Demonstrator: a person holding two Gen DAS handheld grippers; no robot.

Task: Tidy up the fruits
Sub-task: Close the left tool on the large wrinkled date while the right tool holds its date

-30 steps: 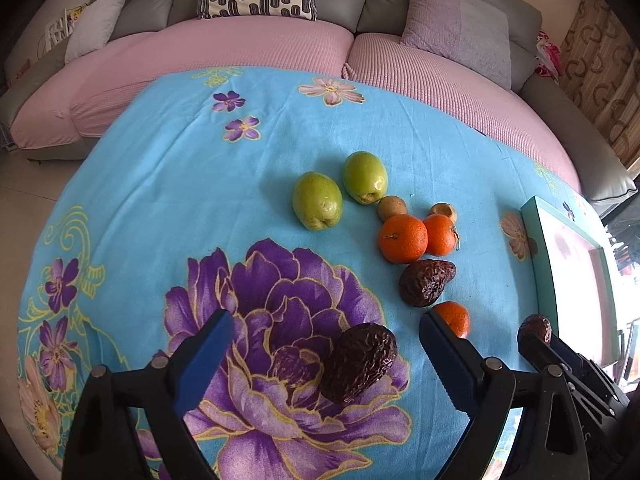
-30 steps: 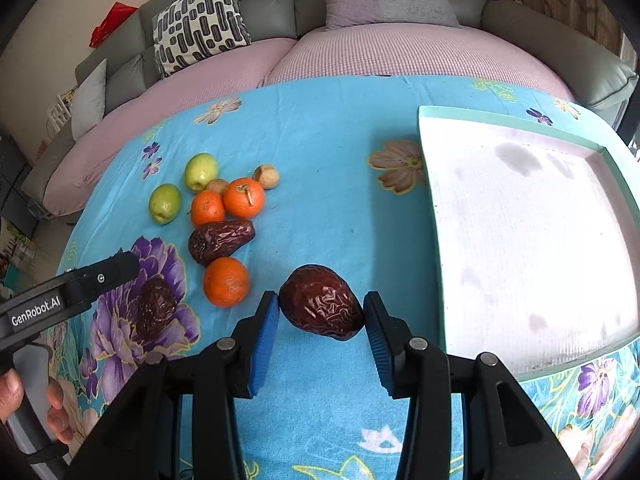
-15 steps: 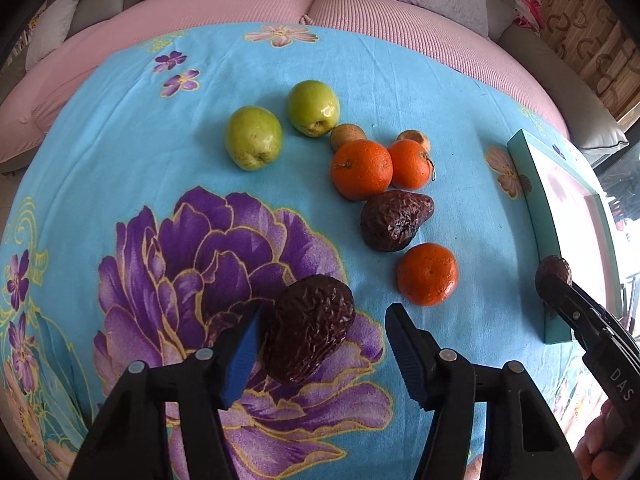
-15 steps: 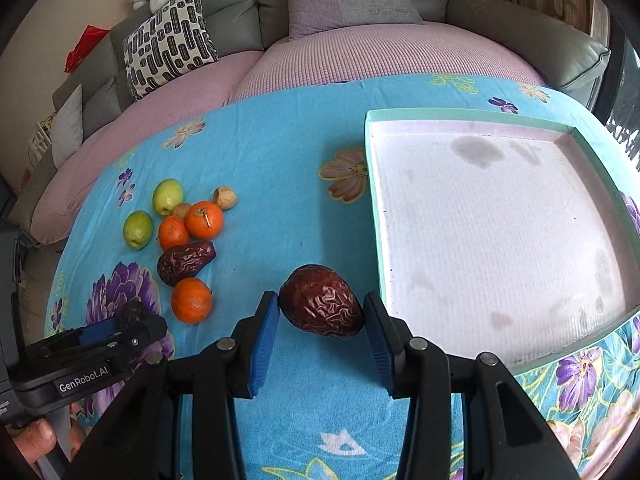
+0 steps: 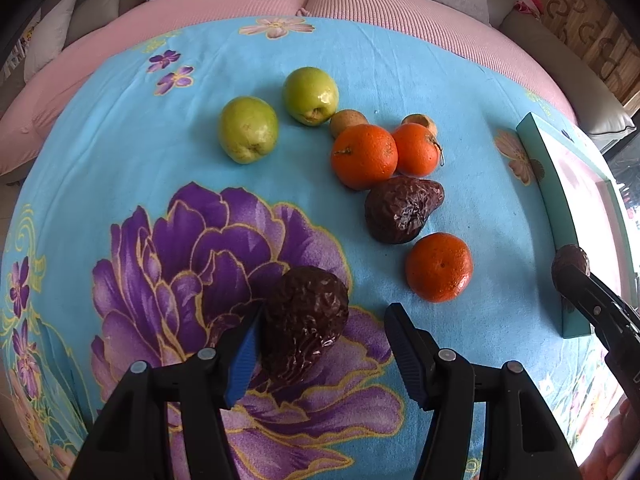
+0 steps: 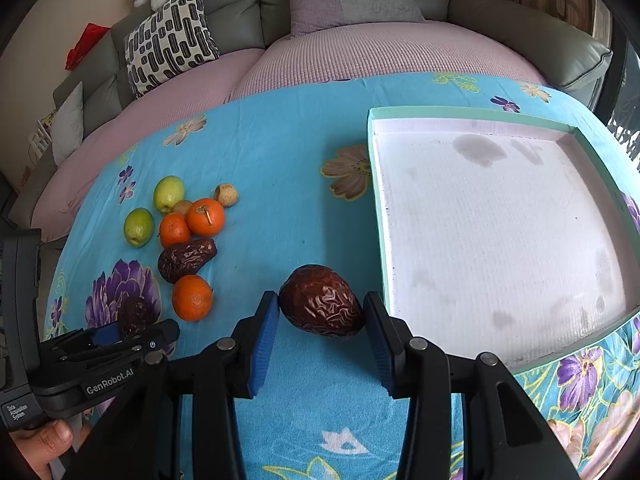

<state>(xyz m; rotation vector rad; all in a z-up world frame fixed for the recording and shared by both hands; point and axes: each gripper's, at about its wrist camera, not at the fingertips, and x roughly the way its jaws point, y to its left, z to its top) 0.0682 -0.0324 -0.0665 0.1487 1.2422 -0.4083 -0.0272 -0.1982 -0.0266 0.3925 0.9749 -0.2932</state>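
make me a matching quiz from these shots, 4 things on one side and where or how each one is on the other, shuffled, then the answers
Things
1. right gripper
2. left gripper
3. teal tray
4. lone orange

Place or state
A. holds no fruit
B. jaws closed on a wrinkled brown fruit
C. on the cloth beside the brown fruit on the cloth
D. jaws open around a dark fruit on the purple flower

Pairs: 1-B, 2-D, 3-A, 4-C

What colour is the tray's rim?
Teal-green rim on the tray, around a white floor; clearest in the right wrist view.
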